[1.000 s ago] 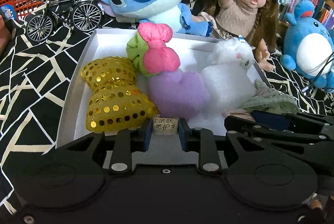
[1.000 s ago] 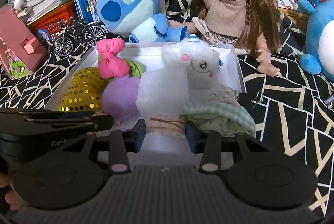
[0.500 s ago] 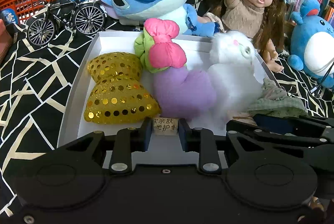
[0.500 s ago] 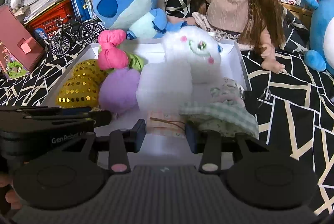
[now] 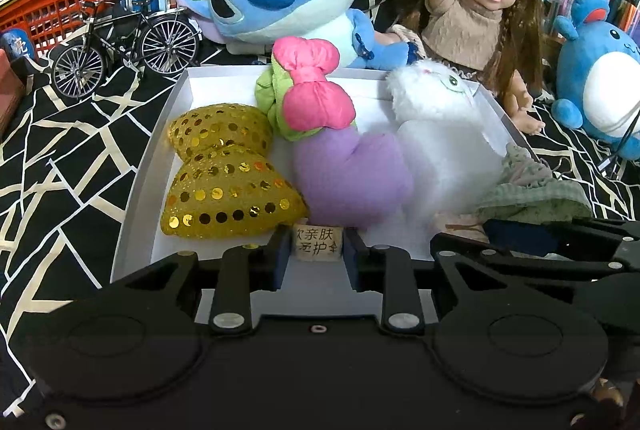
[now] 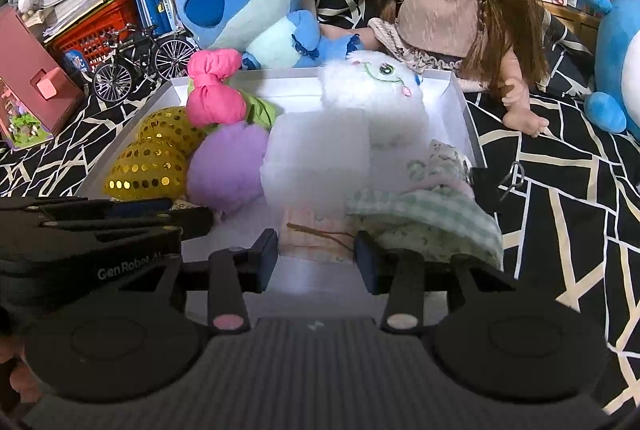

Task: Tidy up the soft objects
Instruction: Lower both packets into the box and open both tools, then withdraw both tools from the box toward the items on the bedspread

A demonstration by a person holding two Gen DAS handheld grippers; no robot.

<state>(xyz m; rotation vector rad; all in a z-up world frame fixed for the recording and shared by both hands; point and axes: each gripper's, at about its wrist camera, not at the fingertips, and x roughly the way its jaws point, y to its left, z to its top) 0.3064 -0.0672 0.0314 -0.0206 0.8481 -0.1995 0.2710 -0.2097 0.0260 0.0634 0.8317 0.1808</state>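
My left gripper (image 5: 317, 254) is closed on a small cream fabric label printed with black characters (image 5: 318, 248), the label pinched between both fingers at the near rim of the shallow white cardboard tray (image 5: 154, 165); the label sits at the base of the soft lilac plush body (image 5: 348, 177), which lies in the tray directly ahead of those fingers and carries a pink satin bow with green cloth (image 5: 314, 91) at its far end; just to the left lies a gold sequinned bow-shaped cushion (image 5: 224, 181), touching the lilac plush. My right gripper (image 6: 316, 256) is closed on a pale pink cloth tag with a brown thread (image 6: 316, 236), at the near edge of the same tray; straight ahead of it lies the fluffy white plush animal (image 6: 360, 117), and just right of the fingers a green checked fabric bundle (image 6: 428, 213) rests over the tray's near right corner.
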